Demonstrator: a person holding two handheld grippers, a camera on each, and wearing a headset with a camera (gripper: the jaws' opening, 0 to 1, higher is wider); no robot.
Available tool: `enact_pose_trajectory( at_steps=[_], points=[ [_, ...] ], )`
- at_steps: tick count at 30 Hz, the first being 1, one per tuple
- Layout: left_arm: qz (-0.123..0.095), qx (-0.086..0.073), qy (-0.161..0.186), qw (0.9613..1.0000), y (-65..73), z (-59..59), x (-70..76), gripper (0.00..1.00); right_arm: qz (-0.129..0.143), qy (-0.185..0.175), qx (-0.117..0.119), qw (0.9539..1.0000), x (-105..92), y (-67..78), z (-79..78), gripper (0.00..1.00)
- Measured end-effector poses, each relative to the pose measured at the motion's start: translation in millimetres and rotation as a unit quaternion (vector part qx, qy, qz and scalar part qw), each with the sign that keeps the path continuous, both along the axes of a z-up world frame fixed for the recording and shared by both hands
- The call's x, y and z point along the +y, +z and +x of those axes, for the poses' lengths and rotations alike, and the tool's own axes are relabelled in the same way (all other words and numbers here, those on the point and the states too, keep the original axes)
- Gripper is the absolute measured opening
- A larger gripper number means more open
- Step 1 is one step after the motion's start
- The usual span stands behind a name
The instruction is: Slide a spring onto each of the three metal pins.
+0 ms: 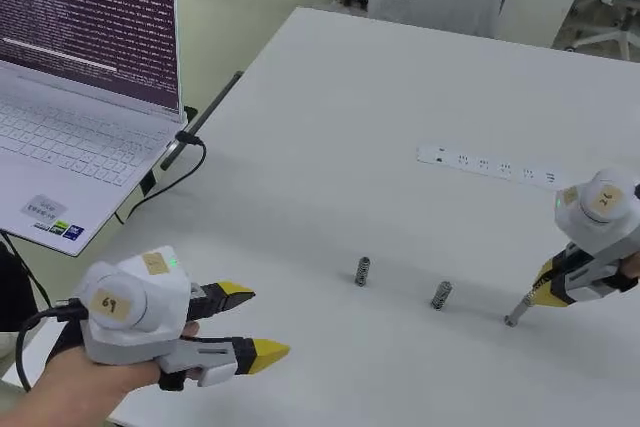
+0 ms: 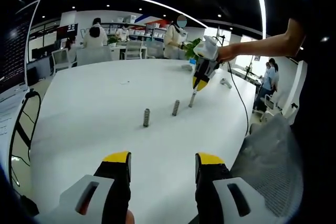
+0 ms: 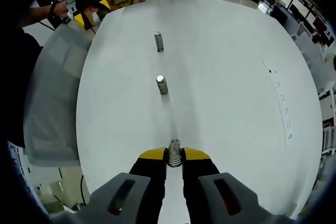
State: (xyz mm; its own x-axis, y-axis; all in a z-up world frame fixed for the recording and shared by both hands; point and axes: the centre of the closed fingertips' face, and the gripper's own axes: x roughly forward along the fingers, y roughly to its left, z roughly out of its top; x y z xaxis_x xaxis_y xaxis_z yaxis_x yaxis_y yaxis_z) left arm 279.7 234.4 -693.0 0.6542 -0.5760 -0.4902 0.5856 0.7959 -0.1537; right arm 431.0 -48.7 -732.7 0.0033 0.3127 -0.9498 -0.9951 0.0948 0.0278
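My right gripper clamps the third spring, tilted, tip on the table; middle spring and farther spring stand (apparently pinned) nearby. Left gripper gapes wide, idle. Risk, I judge: the slanted grip lets it slip or jam.

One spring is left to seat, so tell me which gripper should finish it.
Right. The right gripper is shut on the last spring, in line with the two standing springs. The left gripper is open, empty and farther off.
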Motion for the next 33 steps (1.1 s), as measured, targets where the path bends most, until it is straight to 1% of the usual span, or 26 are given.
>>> enact_pose_trajectory(
  at_steps=[10, 18, 23, 27, 33],
  points=[
    [0.002, 0.004, 0.000, 1.0000, -1.7, 0.8, 0.8, 0.43, -0.008, 0.008, 0.003, 0.9999, -0.5, -9.1, 0.4, 0.08],
    [0.003, 0.004, 0.000, 1.0000, -1.0, 2.5, 0.0, 0.43, -0.020, 0.015, 0.001, 0.9997, -2.0, -20.4, 0.2, 0.09],
    [0.004, 0.005, 0.000, 1.0000, -0.6, 2.8, 0.2, 0.43, -0.016, 0.012, 0.003, 0.9998, 0.3, -20.5, 1.6, 0.09],
    [0.004, 0.006, 0.000, 1.0000, -1.5, 3.3, -0.4, 0.43, -0.022, 0.020, 0.000, 0.9996, 1.1, -21.1, 0.3, 0.09],
    [0.005, 0.007, -0.003, 1.0000, -1.1, 3.9, -3.5, 0.43, -0.035, 0.033, -0.002, 0.9988, 1.8, -28.1, -2.4, 0.09]
  ],
)
